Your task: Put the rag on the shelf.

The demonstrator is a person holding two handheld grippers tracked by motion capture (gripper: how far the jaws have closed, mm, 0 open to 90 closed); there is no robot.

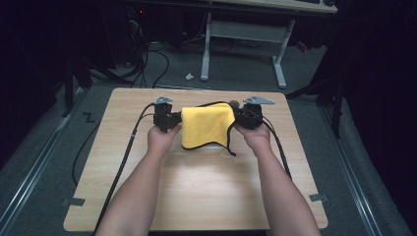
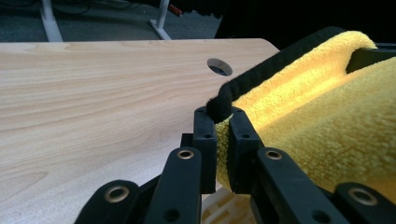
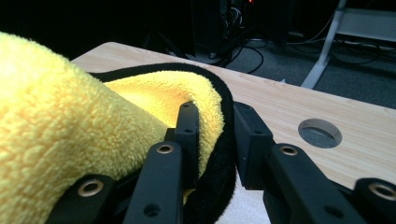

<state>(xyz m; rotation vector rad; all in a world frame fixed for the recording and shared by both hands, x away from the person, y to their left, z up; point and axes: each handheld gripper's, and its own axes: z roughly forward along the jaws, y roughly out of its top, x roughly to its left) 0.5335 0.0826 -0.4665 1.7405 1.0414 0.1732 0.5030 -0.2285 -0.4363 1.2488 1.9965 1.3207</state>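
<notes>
While both forearms extend level over the worktop (image 1: 196, 196), the left tool (image 2: 223, 126) pinches the fluffy yellow cloth (image 1: 205, 125) near the far edge; the right tool (image 3: 217, 128) stands spread around its black hem.

cloth's far edge: the yellow cloth (image 2: 322, 121) is running off the left gripper view's right border
cloth's underside: lying hidden against the table (image 1: 206, 187) in the high view
gripper bodies: the left gripper (image 2: 223, 137) and right gripper (image 3: 215, 140) are being cropped by the bottom borders
</notes>
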